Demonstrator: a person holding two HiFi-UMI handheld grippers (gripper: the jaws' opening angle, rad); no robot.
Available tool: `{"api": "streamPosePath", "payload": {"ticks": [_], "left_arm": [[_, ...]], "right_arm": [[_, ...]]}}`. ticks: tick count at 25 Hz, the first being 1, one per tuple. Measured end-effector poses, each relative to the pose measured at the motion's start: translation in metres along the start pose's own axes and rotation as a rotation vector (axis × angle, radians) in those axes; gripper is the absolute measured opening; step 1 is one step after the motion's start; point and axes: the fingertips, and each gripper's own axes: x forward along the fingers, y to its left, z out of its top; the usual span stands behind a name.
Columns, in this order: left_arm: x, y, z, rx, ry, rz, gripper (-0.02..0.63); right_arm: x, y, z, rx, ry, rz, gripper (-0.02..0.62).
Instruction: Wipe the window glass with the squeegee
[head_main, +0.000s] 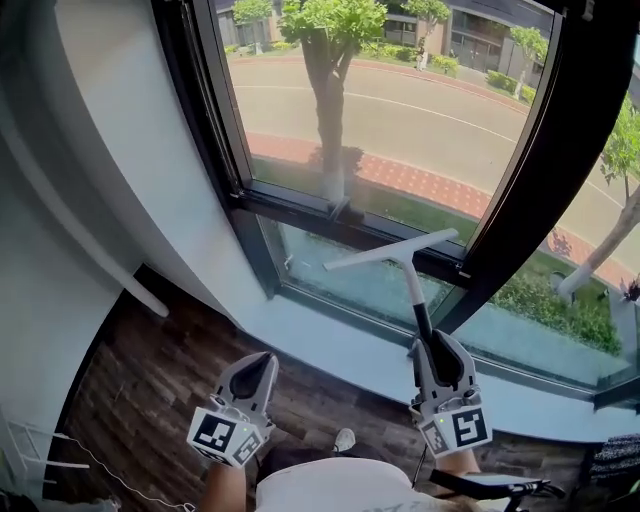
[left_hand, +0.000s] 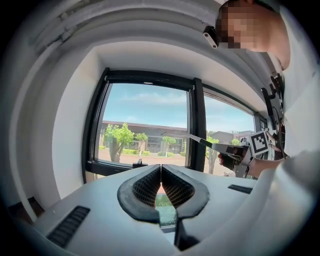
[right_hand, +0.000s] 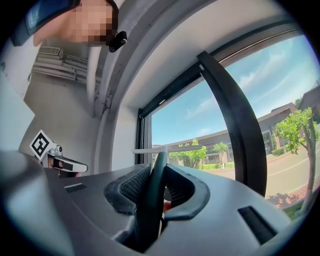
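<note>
Right gripper (head_main: 433, 348), jaws clamped on the squeegee (head_main: 408, 268) handle; blade far, level with the window glass (head_main: 400, 130) lower frame bar, contact indeterminable; left gripper (head_main: 262, 362), jaws together, empty, near left.

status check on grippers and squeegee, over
Right gripper shut on white T-shaped squeegee, near window glass, contact unclear. Left gripper shut, empty. Nothing in the way.

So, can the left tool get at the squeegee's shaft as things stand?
Probably yes. The left tool is empty, jaws together, and nothing stands between it and the squeegee, whose pale shaft is bare above the grip of the right tool. It would have to open first.
</note>
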Motion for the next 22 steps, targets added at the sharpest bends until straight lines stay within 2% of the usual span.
{"api": "streamPosePath", "payload": {"ticks": [3,9,17,22], "left_arm": [[0.023,0.011,-0.001,-0.01,0.006,-0.026,0.023],[0.07,0.038,0.001,-0.02,-0.005,-0.114,0.023],[0.148,0.106,0.026,-0.003,-0.034,-0.3,0.022],[0.198,0.156,0.053,0.04,-0.055,-0.44,0.023]], "right_arm": [[0.011,-0.008,-0.01,-0.005,0.024,-0.024,0.1],[0.03,-0.028,-0.014,-0.033,0.03,-0.131,0.1],[0.094,-0.03,-0.006,-0.097,0.002,-0.318,0.1],[0.137,-0.021,0.0,-0.126,-0.02,-0.471,0.1]]}}
